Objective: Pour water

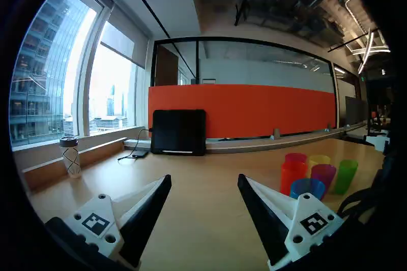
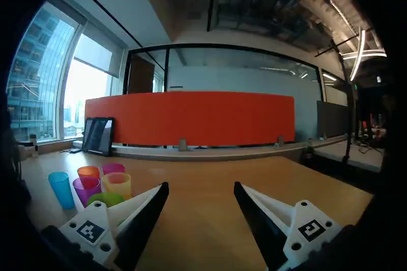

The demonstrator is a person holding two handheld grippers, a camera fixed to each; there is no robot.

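Note:
A cluster of several coloured plastic cups stands on the wooden table. In the left gripper view the orange cup (image 1: 292, 175), purple cup (image 1: 323, 176), green cup (image 1: 346, 175) and blue cup (image 1: 307, 187) sit to the right, just beyond my right finger. My left gripper (image 1: 204, 185) is open, nothing between its fingers. In the right gripper view the blue cup (image 2: 61, 188), purple cup (image 2: 85, 189), yellow cup (image 2: 117, 184) and green cup (image 2: 105, 199) stand at the left, partly behind my left finger. My right gripper (image 2: 201, 191) is open and holds nothing.
A lidded tumbler (image 1: 70, 156) stands on the window ledge at the left. A dark tablet (image 1: 178, 132) leans against the orange partition (image 1: 244, 110), with a cable beside it. The table (image 1: 208, 200) runs wide ahead; another desk (image 2: 351, 151) lies at the right.

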